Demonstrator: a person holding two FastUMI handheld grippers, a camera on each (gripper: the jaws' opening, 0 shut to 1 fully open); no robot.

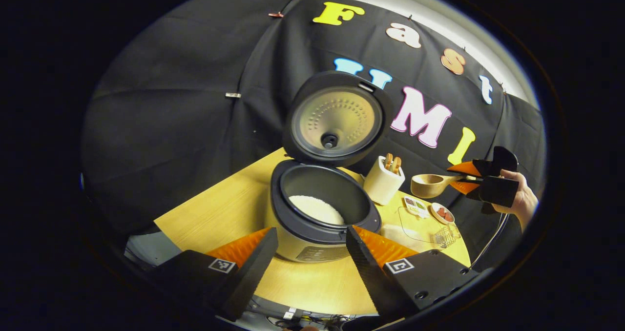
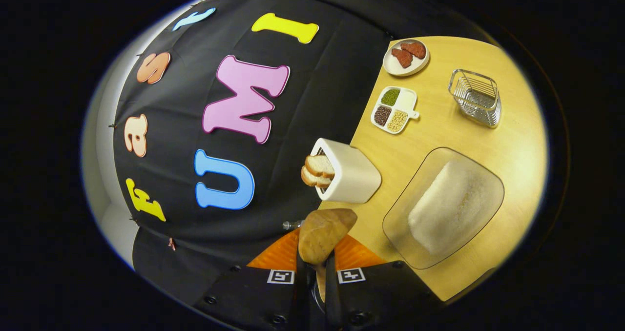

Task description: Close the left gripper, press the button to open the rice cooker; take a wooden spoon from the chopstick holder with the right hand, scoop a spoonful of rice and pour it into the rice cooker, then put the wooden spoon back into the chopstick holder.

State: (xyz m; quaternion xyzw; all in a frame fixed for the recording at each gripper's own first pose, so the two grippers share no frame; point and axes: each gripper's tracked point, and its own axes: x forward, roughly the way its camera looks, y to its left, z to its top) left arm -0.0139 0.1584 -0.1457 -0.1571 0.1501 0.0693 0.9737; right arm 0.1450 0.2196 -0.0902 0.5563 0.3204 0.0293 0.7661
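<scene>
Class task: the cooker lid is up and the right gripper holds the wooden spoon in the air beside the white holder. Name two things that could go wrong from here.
1. The right gripper pinches the wooden spoon by its thin handle only; it could twist or slip.
2. The chopstick holder stands right beside the rice cooker; a sweeping move might knock it.

The left gripper view looks from low at the near edge of the table, facing the booth's back wall, tilted slightly clockwise. Its own left gripper frames the bottom, close to the rice cooker, whose bowl and raised lid sit centre frame at short range. The right gripper view is rolled about a quarter turn: the table stands on the right, the wall on the left. It looks from above along the right gripper. Both views share the chopstick holder, the sectioned dish, the wire basket and the rice tray.
</scene>
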